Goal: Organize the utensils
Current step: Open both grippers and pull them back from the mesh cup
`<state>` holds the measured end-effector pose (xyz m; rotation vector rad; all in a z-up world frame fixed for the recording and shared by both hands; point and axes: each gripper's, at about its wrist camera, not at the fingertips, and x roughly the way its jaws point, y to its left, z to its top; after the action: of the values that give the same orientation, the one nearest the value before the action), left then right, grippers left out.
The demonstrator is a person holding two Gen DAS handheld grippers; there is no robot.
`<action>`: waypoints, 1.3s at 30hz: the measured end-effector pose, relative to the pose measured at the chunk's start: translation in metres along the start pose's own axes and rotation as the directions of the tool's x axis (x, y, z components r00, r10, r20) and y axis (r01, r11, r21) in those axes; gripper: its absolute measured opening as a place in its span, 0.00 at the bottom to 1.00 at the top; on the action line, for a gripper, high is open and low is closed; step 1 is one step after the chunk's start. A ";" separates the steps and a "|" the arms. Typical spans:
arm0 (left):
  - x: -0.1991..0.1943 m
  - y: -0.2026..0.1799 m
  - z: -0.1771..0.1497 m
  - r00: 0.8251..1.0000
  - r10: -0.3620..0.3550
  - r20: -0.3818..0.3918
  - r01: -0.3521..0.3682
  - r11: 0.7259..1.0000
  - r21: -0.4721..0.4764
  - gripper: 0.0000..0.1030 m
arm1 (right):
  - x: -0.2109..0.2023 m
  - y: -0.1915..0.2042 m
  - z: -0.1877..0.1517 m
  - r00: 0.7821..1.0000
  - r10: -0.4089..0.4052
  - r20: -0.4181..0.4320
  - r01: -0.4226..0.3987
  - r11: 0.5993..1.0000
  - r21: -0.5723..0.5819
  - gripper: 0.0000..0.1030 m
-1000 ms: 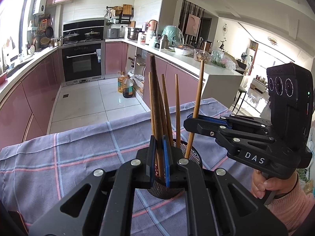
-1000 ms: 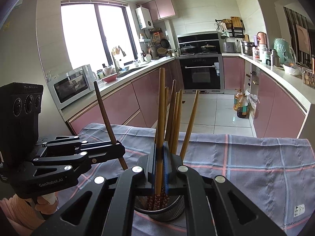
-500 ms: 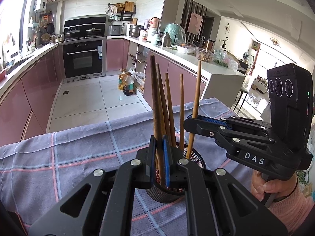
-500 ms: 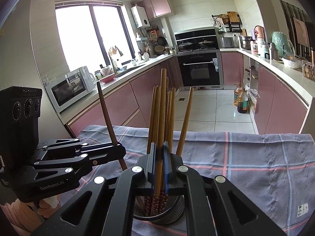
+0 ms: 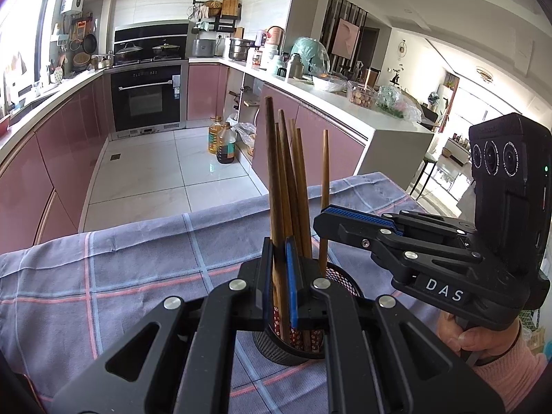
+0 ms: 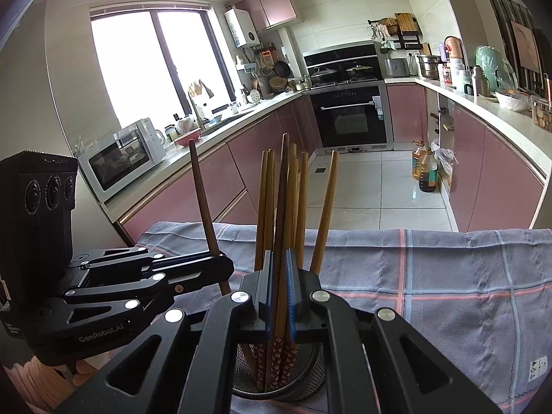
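Both claws are gripping chopsticks standing in the mesh holder (image 5: 339,277) on the desk: left claw (image 5: 278,272) pinching a dark chopstick (image 5: 272,172), right claw (image 6: 278,276) another chopstick (image 6: 282,207); claw bodies are hiding the tips.

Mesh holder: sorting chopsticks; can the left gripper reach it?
Likely yes: the left gripper, shut on a chopstick, sits over the open mesh holder; the right gripper is beside it.

- A dark chopstick (image 5: 276,214) is clamped between the left gripper's (image 5: 279,276) jaws, above the mesh holder (image 5: 293,348).
- Another chopstick (image 5: 324,172) is pinched by the right gripper (image 5: 327,220).
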<state>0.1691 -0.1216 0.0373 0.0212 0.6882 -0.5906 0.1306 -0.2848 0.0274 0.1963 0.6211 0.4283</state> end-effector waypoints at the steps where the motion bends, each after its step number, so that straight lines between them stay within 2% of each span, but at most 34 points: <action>1: 0.001 0.001 0.000 1.000 0.001 -0.001 -0.001 1.000 -0.003 0.08 | 0.000 0.000 -0.001 1.000 0.000 -0.001 0.000 1.000 0.001 0.06; 23: 0.007 0.013 -0.006 1.000 -0.006 -0.009 0.005 0.999 -0.045 0.08 | -0.002 0.002 -0.007 1.000 0.004 -0.005 -0.004 1.000 -0.001 0.09; 25: 0.005 0.015 -0.009 1.000 0.004 0.001 -0.004 0.999 -0.051 0.19 | -0.003 0.002 -0.009 1.000 0.001 -0.003 -0.001 1.000 -0.002 0.15; 27: 0.001 0.017 -0.012 1.000 0.023 0.016 -0.022 0.998 -0.057 0.28 | -0.004 0.003 -0.011 1.000 0.000 -0.002 0.000 1.000 -0.005 0.17; 29: -0.003 0.018 -0.016 0.999 0.038 0.028 -0.036 0.998 -0.059 0.31 | -0.006 0.004 -0.013 1.000 -0.004 0.001 0.004 1.000 -0.010 0.20; 32: -0.012 0.020 -0.023 0.996 0.070 0.053 -0.066 0.995 -0.068 0.44 | -0.009 0.009 -0.018 1.000 -0.018 0.008 0.018 1.000 -0.024 0.29; 33: -0.015 0.020 -0.025 0.995 0.083 0.060 -0.078 0.994 -0.071 0.51 | -0.011 0.010 -0.020 1.000 -0.022 0.010 0.023 0.999 -0.029 0.31; 34: -0.018 0.020 -0.028 0.993 0.095 0.069 -0.090 0.993 -0.077 0.59 | -0.012 0.011 -0.021 1.000 -0.026 0.013 0.027 0.999 -0.031 0.36; 35: -0.022 0.021 -0.031 0.991 0.110 0.081 -0.103 0.991 -0.080 0.62 | -0.014 0.012 -0.022 0.999 -0.032 0.019 0.033 0.999 -0.033 0.44; 39: -0.039 0.024 -0.042 0.977 0.172 0.129 -0.160 0.983 -0.092 0.83 | -0.024 0.017 -0.028 0.997 -0.061 0.049 0.063 0.997 -0.052 0.57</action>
<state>0.1323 -0.0734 0.0241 -0.0369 0.5703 -0.3990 0.0907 -0.2784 0.0227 0.1357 0.5675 0.3790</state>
